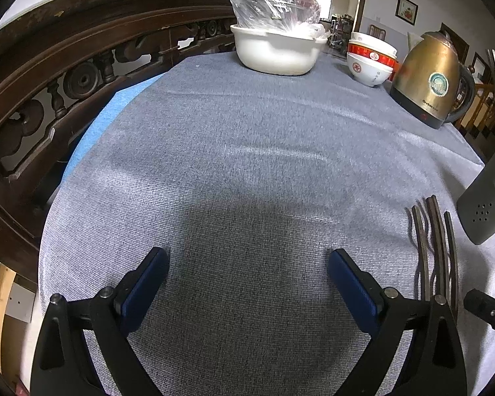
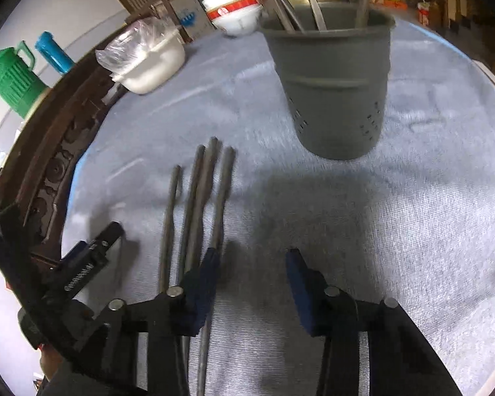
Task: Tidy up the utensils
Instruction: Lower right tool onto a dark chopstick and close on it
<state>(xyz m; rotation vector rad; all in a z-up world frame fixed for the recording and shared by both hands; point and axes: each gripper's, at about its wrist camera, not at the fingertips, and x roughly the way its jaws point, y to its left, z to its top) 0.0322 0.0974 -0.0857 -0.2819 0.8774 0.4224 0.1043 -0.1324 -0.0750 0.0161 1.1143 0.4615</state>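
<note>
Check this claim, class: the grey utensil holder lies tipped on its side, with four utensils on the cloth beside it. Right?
Not quite. The grey utensil holder stands upright, not tipped, with handles sticking out of its top, as the right wrist view shows. The four utensils do lie on the cloth beside it.

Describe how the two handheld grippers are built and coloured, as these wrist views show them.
The left gripper and right gripper look alike: black angular finger arms joined by linkages with round silver pivot pins, each finger tipped with a flat, dark blue rectangular pad. The left gripper's black body, seen from the right wrist, bears white lettering too blurred to read. No cables or sleeves show clearly.
</note>
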